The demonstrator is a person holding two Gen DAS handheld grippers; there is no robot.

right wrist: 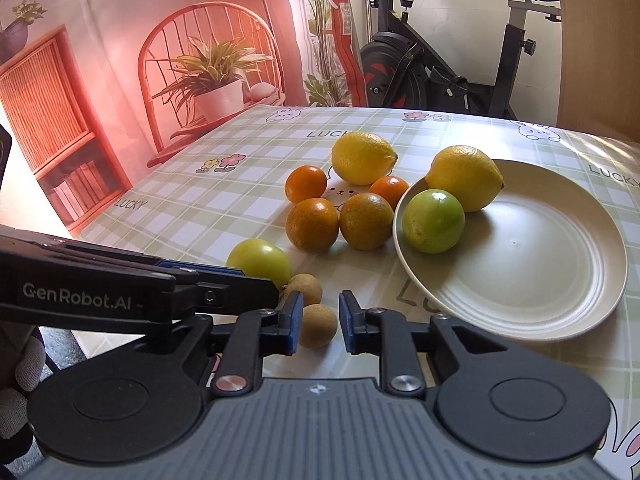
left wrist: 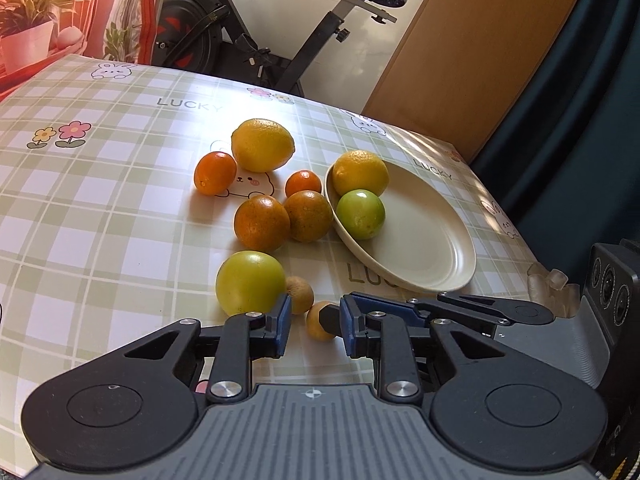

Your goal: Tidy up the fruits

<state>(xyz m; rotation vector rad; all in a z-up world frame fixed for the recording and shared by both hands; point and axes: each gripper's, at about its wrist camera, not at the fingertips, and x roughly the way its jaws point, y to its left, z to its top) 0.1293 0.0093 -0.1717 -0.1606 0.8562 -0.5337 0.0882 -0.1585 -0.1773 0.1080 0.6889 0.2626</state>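
The left gripper [left wrist: 312,322] is seen spread, nothing held; the right gripper [right wrist: 319,318] is likewise spread, a small brown fruit [right wrist: 317,325] lying on the table between and beyond its fingers. A second brown fruit [right wrist: 305,289] sits just behind it, touching a green fruit [right wrist: 260,263]. Farther off, four oranges and a lemon [right wrist: 363,157] are clustered, the lemon's long axis lying left to right, tip rightward. On the plate [right wrist: 532,292] at right, a lemon [right wrist: 466,178], tip rightward, touches a green fruit [right wrist: 434,220].
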